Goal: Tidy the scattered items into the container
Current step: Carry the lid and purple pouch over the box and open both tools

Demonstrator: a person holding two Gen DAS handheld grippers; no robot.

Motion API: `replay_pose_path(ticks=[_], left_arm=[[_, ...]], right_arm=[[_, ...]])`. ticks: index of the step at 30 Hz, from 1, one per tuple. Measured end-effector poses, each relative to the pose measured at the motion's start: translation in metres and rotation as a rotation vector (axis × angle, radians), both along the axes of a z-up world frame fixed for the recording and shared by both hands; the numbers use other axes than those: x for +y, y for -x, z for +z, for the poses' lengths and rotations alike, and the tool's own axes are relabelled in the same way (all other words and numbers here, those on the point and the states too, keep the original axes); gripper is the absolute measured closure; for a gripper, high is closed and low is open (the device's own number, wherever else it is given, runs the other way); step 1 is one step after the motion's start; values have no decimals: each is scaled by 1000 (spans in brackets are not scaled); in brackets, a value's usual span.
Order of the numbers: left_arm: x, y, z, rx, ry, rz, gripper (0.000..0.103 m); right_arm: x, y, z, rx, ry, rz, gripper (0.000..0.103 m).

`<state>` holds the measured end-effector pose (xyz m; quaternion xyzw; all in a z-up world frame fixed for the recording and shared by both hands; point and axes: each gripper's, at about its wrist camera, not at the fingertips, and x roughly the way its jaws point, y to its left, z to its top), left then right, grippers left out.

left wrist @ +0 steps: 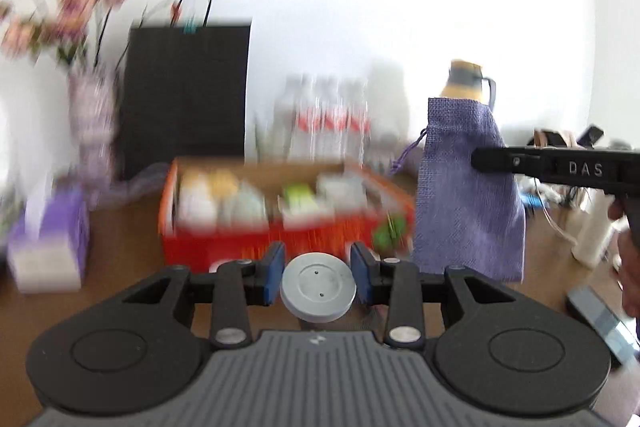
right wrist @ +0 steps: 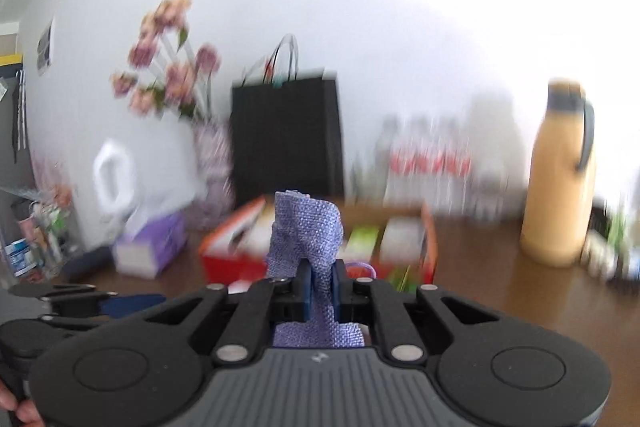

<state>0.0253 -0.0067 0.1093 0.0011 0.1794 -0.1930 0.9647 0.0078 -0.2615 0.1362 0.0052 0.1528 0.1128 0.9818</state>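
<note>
Right wrist view, purple woven pouch (right wrist: 306, 227), pinched upright

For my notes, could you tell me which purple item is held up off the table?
The purple woven pouch, pinched in the right gripper's jaws; the purple tissue box sits on the table.

bright daylight, glare whitening the right side — background motion-blurred, fisheye edges bent and dark.

Motion blur smears the orange container (left wrist: 280, 235), so the packets inside cannot be told apart. Labels on the bottles (left wrist: 328, 123) behind it are unreadable. The purple pouch (left wrist: 468, 195) hides the lower half of the yellow flask (left wrist: 466, 79).
</note>
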Motion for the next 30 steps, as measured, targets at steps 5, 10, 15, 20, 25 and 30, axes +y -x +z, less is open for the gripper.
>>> replay_pose_path(ticks=[5, 10, 15, 20, 25, 30], left_arm=[[-11, -111, 47, 87, 17, -29, 66], [-47, -201, 30, 214, -31, -45, 66], [-73, -253, -43, 416, -114, -30, 73], [-68, -270, -69, 459, -188, -26, 84], [-63, -269, -66, 452, -177, -65, 60], [-57, -266, -64, 442, -177, -99, 57]], right_arm=[[-21, -115, 52, 91, -19, 90, 94], [-9, -230, 48, 324, 93, 151, 94], [16, -313, -29, 614, 276, 135, 94], [31, -329, -95, 782, 476, 52, 92], [29, -332, -108, 815, 462, 13, 85], [23, -328, -79, 810, 409, 16, 41]])
